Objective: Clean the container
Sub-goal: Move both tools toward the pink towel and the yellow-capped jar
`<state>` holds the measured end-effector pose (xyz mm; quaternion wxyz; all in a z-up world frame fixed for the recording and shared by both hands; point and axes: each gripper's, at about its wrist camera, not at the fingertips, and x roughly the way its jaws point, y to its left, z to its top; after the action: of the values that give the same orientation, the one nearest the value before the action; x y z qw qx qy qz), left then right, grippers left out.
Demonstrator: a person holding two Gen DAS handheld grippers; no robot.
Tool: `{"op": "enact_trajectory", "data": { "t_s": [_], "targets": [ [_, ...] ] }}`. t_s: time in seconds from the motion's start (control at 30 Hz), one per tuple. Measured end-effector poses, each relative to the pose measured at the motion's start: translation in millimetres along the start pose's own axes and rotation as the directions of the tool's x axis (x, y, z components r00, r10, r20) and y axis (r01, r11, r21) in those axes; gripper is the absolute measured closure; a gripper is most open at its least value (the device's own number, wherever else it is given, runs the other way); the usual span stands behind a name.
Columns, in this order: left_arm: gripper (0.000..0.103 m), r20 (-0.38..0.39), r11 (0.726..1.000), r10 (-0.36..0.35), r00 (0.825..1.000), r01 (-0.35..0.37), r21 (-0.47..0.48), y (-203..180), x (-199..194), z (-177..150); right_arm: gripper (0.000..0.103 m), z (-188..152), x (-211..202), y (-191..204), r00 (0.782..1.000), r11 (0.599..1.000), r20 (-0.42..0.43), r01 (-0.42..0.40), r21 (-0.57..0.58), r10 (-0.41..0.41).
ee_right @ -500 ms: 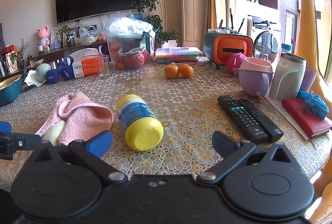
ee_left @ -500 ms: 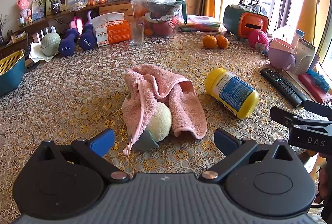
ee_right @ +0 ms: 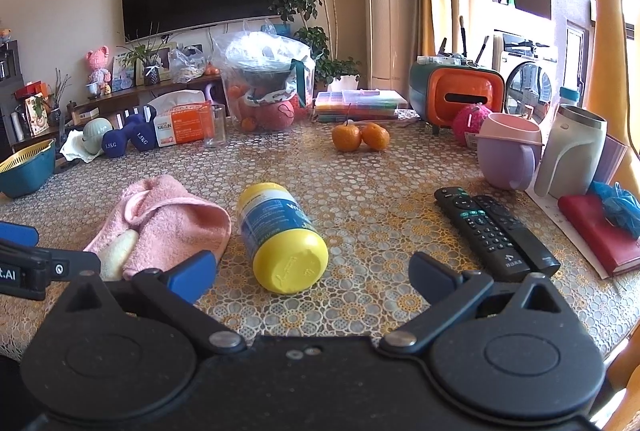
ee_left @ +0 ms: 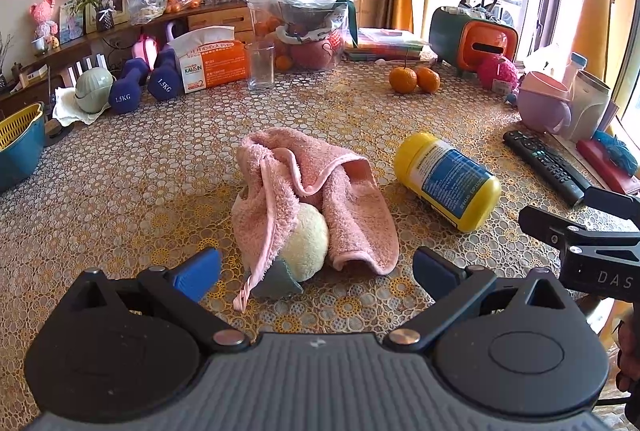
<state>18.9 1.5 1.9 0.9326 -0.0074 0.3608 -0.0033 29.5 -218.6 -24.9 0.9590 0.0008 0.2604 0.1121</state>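
A yellow container (ee_left: 448, 181) with a blue label lies on its side on the patterned tablecloth; its yellow end (ee_right: 291, 263) faces the right wrist camera. To its left a crumpled pink towel (ee_left: 312, 191) is heaped over a pale round sponge (ee_left: 306, 245). My left gripper (ee_left: 316, 271) is open, low over the table just in front of the towel, nothing between its blue pads (ee_left: 198, 273). Just short of the container, my right gripper (ee_right: 312, 275) is also open, the container's end between and slightly beyond its fingers, untouched. The right gripper's body (ee_left: 588, 239) shows at the left view's right edge.
Two black remotes (ee_right: 496, 231) lie to the right of the container, with a red book (ee_right: 600, 233), a purple cup (ee_right: 506, 155) and a grey mug (ee_right: 572, 151) beyond. Two oranges (ee_right: 360, 137), a glass (ee_left: 260, 65), a tissue box (ee_left: 210, 65), dumbbells (ee_left: 140, 85) and a teal basket (ee_left: 18, 147) stand farther back.
Both grippers have held almost still. The towel and the container lie where they were.
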Motion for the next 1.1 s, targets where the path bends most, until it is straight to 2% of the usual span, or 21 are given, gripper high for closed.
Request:
{"op": "enact_trajectory", "data": {
  "t_s": [0.5,0.73,1.0,1.1],
  "targets": [
    [0.0,-0.009,0.999,-0.043,0.999,0.043,-0.009,2.8,6.7,4.9,0.0,2.5,5.7,-0.5,1.0,1.0,-0.013,-0.015,-0.022,0.015],
    [0.0,-0.011,0.999,-0.034,0.999,0.034,0.009,0.8,15.4,10.1,0.001,2.4,11.8,-0.4,0.999,0.998,-0.02,-0.035,-0.044,0.034],
    [0.0,-0.029,0.998,-0.031,0.999,0.033,0.054,0.1,44.3,21.9,0.002,5.1,30.9,0.1,0.998,0.996,-0.037,-0.053,-0.069,0.051],
    [0.0,-0.054,0.997,-0.036,0.998,0.039,0.068,-0.6,61.0,24.4,0.005,3.2,44.0,0.9,0.997,0.995,-0.059,-0.052,-0.084,0.048]
  ]
}}
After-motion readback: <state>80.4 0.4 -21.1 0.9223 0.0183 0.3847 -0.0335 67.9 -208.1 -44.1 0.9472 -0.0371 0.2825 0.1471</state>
